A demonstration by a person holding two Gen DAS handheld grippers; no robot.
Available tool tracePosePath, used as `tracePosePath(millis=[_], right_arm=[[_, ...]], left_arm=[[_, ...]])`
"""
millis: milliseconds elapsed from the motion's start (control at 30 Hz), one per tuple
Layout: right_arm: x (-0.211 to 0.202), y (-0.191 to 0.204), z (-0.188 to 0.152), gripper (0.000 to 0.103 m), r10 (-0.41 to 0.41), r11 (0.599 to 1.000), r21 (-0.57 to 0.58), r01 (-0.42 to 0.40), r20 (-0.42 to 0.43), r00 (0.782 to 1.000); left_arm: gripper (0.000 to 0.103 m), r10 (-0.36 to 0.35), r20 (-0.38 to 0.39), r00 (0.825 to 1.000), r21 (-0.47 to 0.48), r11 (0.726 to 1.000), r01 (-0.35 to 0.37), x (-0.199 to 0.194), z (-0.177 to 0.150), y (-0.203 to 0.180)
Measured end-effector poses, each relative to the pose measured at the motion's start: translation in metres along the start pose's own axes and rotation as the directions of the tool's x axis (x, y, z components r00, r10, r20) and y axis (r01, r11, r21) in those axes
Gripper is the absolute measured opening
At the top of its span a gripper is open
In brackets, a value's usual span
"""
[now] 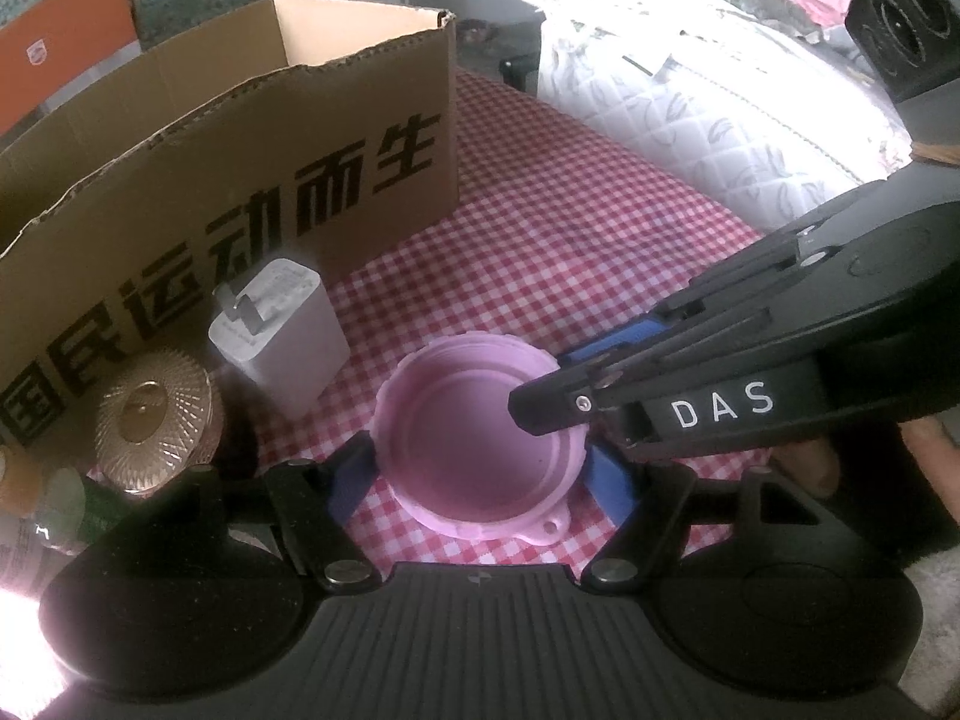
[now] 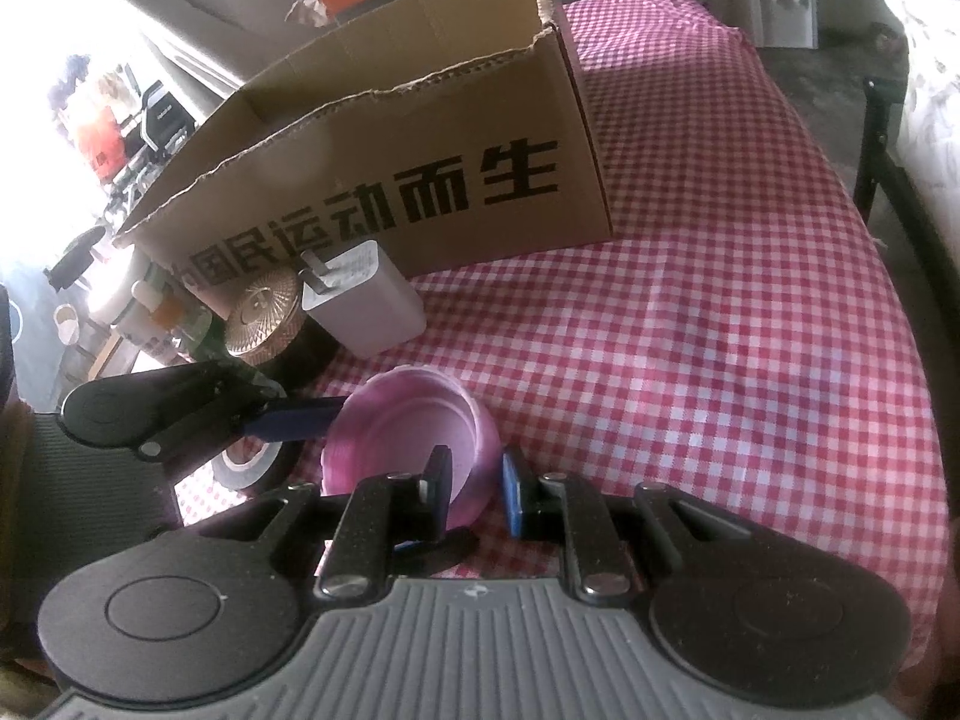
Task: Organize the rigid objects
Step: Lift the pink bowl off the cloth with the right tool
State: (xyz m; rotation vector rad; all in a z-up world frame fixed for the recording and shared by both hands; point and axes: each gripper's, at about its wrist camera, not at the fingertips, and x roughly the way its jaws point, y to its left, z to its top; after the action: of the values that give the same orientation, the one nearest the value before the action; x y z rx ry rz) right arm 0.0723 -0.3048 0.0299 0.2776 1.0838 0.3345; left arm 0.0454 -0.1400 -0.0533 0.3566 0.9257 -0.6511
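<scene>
A pink plastic bowl (image 1: 474,438) sits on the red-checked tablecloth (image 1: 570,240); it also shows in the right wrist view (image 2: 402,438). My left gripper (image 1: 480,474) is open, its blue fingers on either side of the bowl. My right gripper (image 2: 474,480) straddles the bowl's near rim, one finger inside and one outside, and it shows from the right in the left wrist view (image 1: 564,384). A white charger (image 1: 282,330) and a ribbed glass jar (image 1: 156,414) stand left of the bowl, in front of an open cardboard box (image 1: 240,168).
The cardboard box (image 2: 390,150) with black lettering fills the back left. A white quilted cushion (image 1: 708,96) and a black speaker (image 1: 906,18) lie at the back right. Small bottles (image 2: 162,312) crowd the table's left edge. A tape roll (image 2: 246,462) lies under my left gripper.
</scene>
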Motion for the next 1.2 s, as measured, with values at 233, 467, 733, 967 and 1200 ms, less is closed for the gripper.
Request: tracePosePath(millis=[233, 467, 733, 967, 1200], right_arm=[[-0.001, 0.001, -0.002, 0.02, 0.0, 1.0, 0.0, 0.0, 0.006, 1.0], [-0.003, 0.004, -0.001, 0.021, 0.009, 1.0, 0.004, -0.009, 0.016, 1.0], [0.001, 0.008, 0.006, 0.021, 0.011, 1.0, -0.003, -0.011, 0.031, 0.999], [0.007, 0.007, 0.006, 0.021, 0.012, 1.0, -0.004, -0.012, 0.033, 0.999], [0.009, 0.001, 0.004, 0.021, 0.016, 1.0, 0.0, -0.016, 0.033, 0.999]], left_arm=[[0.074, 0.009, 0.004, 1.0, -0.001, 1.0, -0.009, 0.0, 0.001, 0.0], [0.073, 0.022, 0.006, 1.0, 0.007, 1.0, -0.022, -0.001, 0.003, 0.0], [0.073, 0.032, 0.006, 0.999, -0.007, 0.999, -0.032, -0.001, 0.006, 0.003], [0.073, 0.033, -0.005, 0.999, -0.009, 0.999, -0.033, 0.002, 0.008, 0.004], [0.074, 0.022, -0.01, 1.0, -0.021, 1.0, -0.022, 0.005, 0.009, 0.006]])
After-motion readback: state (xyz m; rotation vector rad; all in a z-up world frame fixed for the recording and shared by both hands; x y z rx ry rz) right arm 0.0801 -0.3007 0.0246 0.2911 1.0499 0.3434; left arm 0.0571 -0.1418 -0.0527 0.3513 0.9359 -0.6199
